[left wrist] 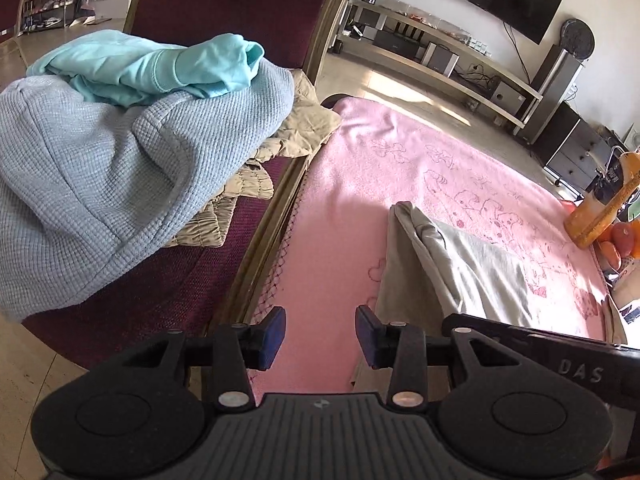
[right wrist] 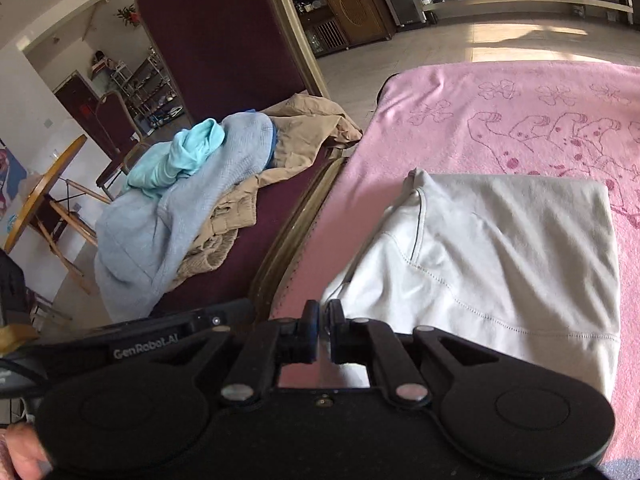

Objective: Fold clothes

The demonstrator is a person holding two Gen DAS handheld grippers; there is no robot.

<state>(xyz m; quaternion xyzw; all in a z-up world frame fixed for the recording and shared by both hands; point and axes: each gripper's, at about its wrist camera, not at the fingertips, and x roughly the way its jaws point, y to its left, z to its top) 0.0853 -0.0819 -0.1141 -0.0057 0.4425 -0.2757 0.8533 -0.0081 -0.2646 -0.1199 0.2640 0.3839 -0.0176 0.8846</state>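
While sunlight falls across its far half, the pink blanket (right wrist: 460, 92) covers the tabletop and fills most of both views, its printed pattern of flowers and small figures running along the far side. Just beside the blanket's left edge stands a maroon chair (right wrist: 224, 40) with a dull gold frame, its seat touching or nearly touching the tabletop.

On that seat lies a heap of clothes: a pale blue waffle-knit top (left wrist: 92, 184) spreads widest and hangs over the front of the seat, a turquoise garment (left wrist: 160, 68) is bunched on top of it, and a tan quilted piece (left wrist: 296, 128) lies beneath and behind both.

On the blanket, near its close edge, rests a light grey garment (right wrist: 500, 248), folded into a rough rectangle with stitched seams showing across its upper layer.

In the right wrist view, the right hand-held gripper (right wrist: 325, 330) sits at the grey garment's near left corner, its jaws drawn almost together and pinching the edge of the cloth. The left hand-held gripper (left wrist: 321, 336) hovers over bare pink blanket just left of the grey garment, its blue-padded jaws parted with nothing between them.

At the blanket's far right edge stand an orange bottle (left wrist: 600, 208) and some small orange fruit (left wrist: 620, 240).
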